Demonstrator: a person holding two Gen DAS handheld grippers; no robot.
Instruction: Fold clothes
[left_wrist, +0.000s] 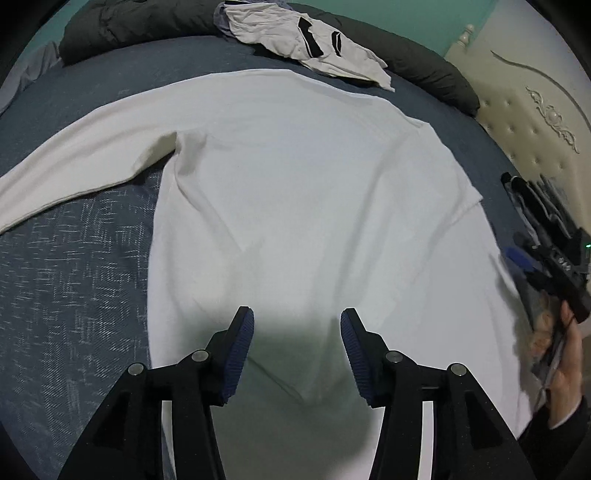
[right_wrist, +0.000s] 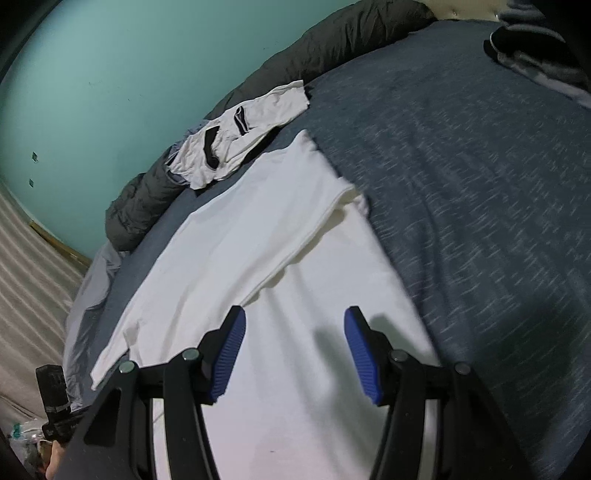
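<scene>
Both fingers (left_wrist: 243, 328) hover apart above white shirt (left_wrist: 295, 177).

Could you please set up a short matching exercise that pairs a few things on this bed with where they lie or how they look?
Things:
1. white long-sleeved shirt
2. white garment with black trim
3. dark grey duvet
4. headboard

Descriptions:
A. cream, tufted
B. spread flat on the blue bedspread
C. crumpled, partly on the duvet
D. bunched along the bed's far edge

Pairs: 1-B, 2-C, 3-D, 4-A
</scene>
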